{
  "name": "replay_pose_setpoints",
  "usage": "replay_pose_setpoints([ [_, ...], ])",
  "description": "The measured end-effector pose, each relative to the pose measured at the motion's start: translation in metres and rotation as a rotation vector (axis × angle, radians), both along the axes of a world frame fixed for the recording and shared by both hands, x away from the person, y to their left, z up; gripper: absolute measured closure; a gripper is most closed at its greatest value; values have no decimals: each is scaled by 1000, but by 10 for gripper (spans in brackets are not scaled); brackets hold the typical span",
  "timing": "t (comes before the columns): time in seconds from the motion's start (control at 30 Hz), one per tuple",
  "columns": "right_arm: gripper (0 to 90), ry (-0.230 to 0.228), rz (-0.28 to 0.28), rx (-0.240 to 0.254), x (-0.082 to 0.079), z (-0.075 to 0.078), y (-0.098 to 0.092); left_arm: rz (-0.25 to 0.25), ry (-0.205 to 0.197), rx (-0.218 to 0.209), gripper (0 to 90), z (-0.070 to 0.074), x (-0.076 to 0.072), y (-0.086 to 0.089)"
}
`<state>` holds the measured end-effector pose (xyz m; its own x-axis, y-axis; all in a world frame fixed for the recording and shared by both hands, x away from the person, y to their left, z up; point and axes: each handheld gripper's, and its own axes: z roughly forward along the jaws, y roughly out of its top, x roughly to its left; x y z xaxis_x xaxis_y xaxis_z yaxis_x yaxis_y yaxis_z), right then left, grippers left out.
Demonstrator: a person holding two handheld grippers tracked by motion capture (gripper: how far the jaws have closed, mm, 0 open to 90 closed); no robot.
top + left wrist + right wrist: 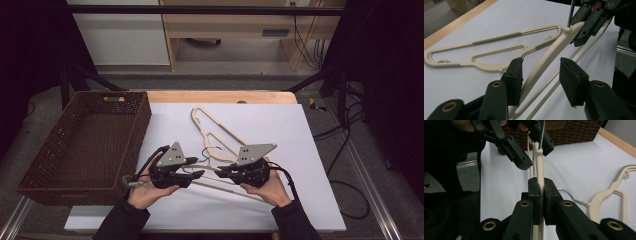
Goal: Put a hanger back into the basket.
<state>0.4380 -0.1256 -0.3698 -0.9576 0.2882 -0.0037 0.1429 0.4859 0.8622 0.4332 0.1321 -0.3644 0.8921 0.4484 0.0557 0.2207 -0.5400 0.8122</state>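
A brown woven basket (pixel 85 145) sits at the left edge of the bench (pixel 310 150), on and just beside the white sheet (pixel 280 130) covering it. To its right, the left gripper (pixel 196 175) is held level by the person's left hand (pixel 145 192), pointing toward the middle of the sheet. In the left gripper view its jaws stand part open on either side of the cream hanger's (pixel 544 62) shoulder arm; the left pad lies against or just beside the arm, the right pad is apart from it, so no grip is made. A second cream hanger (pixel 212 127) lies flat on the sheet farther back, its wire hook (pixel 571 195) visible near the grippers. The right gripper (pixel 222 171), in the person's right hand (pixel 272 187), faces the left one closely; in the right gripper view its jaws are clamped tight on the first hanger, which runs edge-on between the pads (pixel 534 192).
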Motion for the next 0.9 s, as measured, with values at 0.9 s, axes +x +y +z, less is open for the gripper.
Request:
replay_pose_setpoints([
  [0.9, 560, -64, -79, 1, 2, -6, 7, -32, 90, 25, 861, -4, -15, -1],
])
